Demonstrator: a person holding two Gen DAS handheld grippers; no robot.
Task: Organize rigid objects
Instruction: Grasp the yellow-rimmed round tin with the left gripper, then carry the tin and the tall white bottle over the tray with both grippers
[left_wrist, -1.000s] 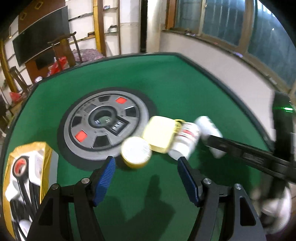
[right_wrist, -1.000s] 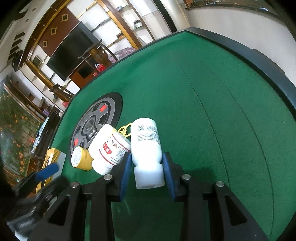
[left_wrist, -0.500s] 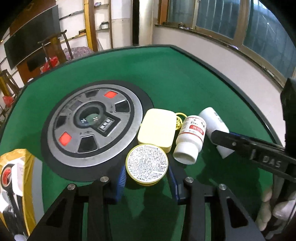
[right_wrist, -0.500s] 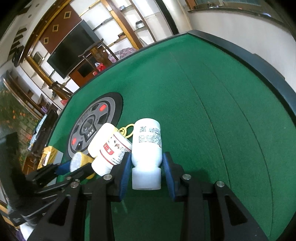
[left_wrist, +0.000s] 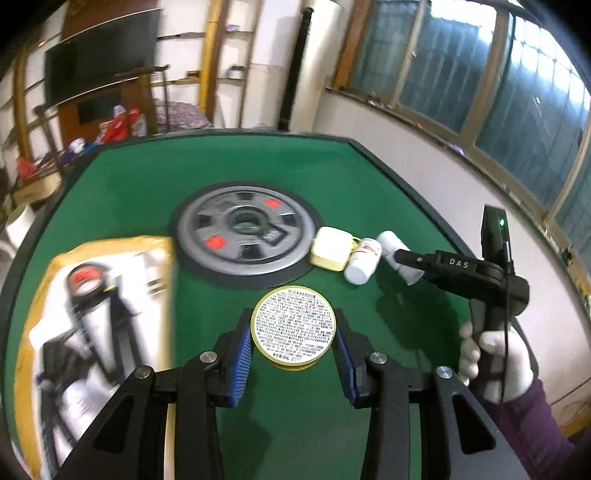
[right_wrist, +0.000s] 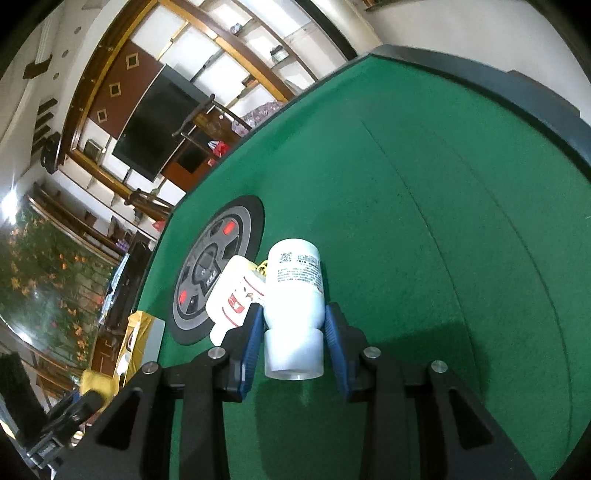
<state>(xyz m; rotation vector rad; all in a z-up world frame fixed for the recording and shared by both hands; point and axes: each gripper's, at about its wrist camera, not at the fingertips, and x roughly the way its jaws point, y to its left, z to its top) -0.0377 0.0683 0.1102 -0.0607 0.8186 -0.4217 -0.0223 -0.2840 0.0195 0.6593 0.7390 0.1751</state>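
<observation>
We now carry the yellow tin (left_wrist: 293, 325) clamped between the blue pads of the left gripper (left_wrist: 293, 345). Half a second ago the tin sat on the bench (left_wrist: 258, 162) against the yellow box (left_wrist: 330, 248). It is now clear of the group and the left wrist view has pulled back and up, so we judge the tin lifted. The printed carton (left_wrist: 96, 332) has come into view on the left and is motion-blurred.

The right gripper (right_wrist: 293, 332) has not changed. Its fingers (right_wrist: 251, 338) remain closed on the white bottle (right_wrist: 293, 291) near the neck, and the bottle lies on its side on the bench, touching the red-label bottle (right_wrist: 236, 295). The red-label bottle touches the yellow box, which lies just beside the grey wheel graphic (left_wrist: 243, 229).

We judge that the first item is extracted and in transit. Its destination cannot be determined from these views. Three items remain grouped on the bench.
</observation>
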